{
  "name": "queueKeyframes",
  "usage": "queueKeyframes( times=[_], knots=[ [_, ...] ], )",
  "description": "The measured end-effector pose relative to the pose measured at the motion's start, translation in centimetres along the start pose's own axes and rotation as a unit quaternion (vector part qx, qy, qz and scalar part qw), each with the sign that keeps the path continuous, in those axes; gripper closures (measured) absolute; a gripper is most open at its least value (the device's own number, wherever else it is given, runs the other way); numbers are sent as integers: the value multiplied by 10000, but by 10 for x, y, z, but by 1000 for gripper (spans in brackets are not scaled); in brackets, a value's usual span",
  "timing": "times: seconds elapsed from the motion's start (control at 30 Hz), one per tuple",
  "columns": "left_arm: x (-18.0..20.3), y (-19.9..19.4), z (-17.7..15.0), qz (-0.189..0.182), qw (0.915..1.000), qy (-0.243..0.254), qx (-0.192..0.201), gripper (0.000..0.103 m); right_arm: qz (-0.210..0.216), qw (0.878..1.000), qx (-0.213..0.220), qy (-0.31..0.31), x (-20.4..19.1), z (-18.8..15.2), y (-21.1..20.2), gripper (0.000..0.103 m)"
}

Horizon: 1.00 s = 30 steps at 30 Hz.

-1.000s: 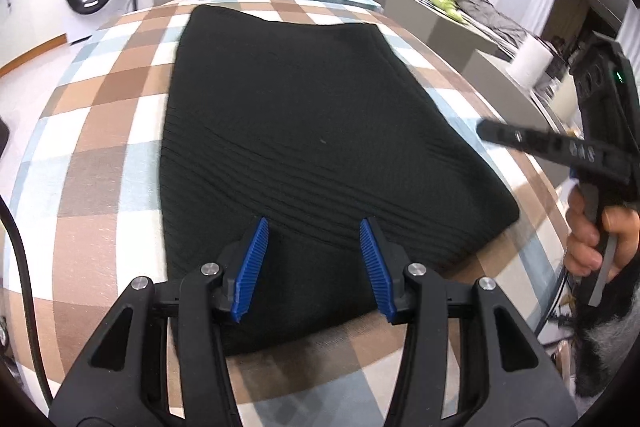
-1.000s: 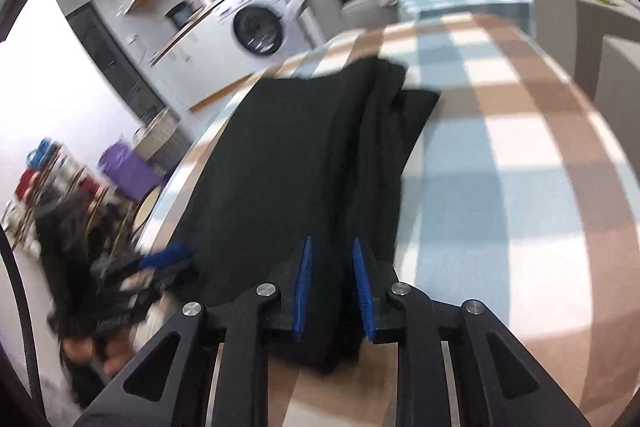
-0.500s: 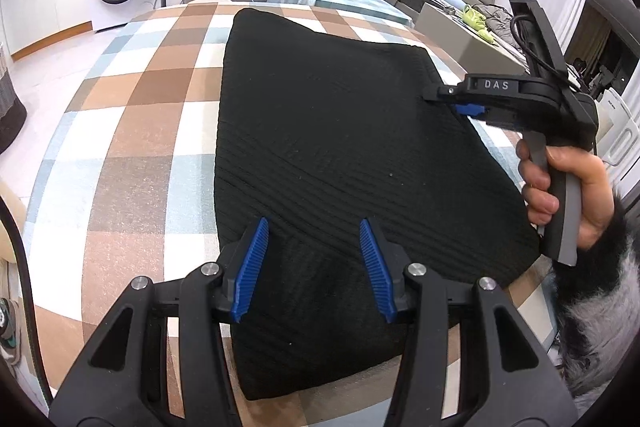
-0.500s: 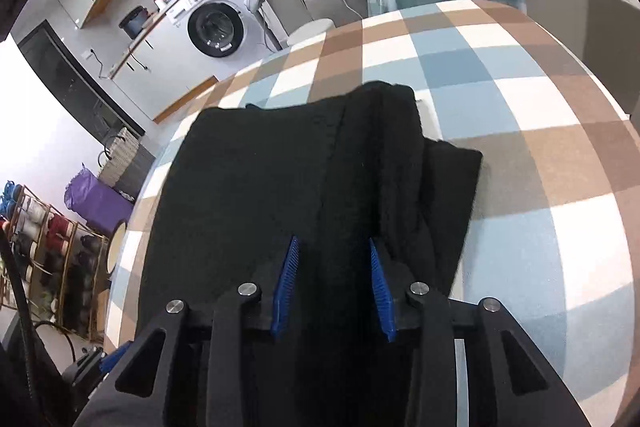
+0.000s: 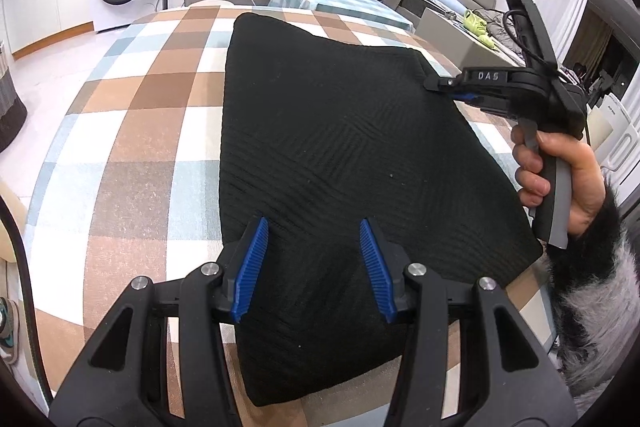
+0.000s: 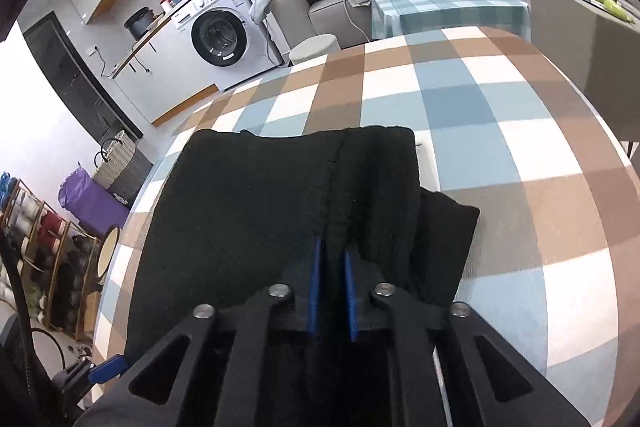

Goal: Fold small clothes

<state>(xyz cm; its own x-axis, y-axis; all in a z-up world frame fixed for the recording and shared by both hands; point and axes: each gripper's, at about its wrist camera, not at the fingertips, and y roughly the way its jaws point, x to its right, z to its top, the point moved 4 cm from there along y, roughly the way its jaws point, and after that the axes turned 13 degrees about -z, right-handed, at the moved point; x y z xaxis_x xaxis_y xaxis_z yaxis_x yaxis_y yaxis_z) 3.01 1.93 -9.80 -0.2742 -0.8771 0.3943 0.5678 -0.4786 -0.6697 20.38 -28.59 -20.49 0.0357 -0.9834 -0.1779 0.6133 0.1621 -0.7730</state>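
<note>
Left tool [image 5: 312, 263] hovered spread over the black knit garment [image 5: 340, 155] on the checked tabletop [image 5: 132, 131]; right tool [image 6: 331, 259] was closing, pinching its edge.

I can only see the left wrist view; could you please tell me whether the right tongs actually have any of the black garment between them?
Observer: Yes. The right tongs are closing with a raised ridge of the black garment between them.
Operator: Thank you. Is that edge a single layer?
Observer: No, a lower layer juts out sideways past the top one onto the checked tablecloth.
Operator: Is anything on the floor beside the table?
Observer: A purple bag sits next to a wicker basket.
</note>
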Motion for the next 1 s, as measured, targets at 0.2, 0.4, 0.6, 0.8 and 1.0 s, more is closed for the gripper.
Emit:
queueKeyframes(
  times=[0.2, 0.4, 0.6, 0.8, 1.0],
  knots=[
    [-1, 4, 3, 19, 10000, -7, -10, 58, 8, 9996, 208, 209, 5, 11, 0, 81],
    [-1, 2, 3, 10, 10000, -50, 33, 58, -40, 9971, 751, -121, -6, 24, -18, 98],
    [-2, 1, 0, 8, 10000, -87, 40, 58, -203, 9995, 190, 163, 14, 14, -2, 89],
    [-3, 2, 1, 9, 10000, -89, 30, 58, 620, 9977, -277, -53, 10, -35, -30, 81],
    [-5, 1, 5, -15, 9998, -181, 44, 58, 582, 9965, -372, -463, -6, -68, -37, 93]
  ],
)
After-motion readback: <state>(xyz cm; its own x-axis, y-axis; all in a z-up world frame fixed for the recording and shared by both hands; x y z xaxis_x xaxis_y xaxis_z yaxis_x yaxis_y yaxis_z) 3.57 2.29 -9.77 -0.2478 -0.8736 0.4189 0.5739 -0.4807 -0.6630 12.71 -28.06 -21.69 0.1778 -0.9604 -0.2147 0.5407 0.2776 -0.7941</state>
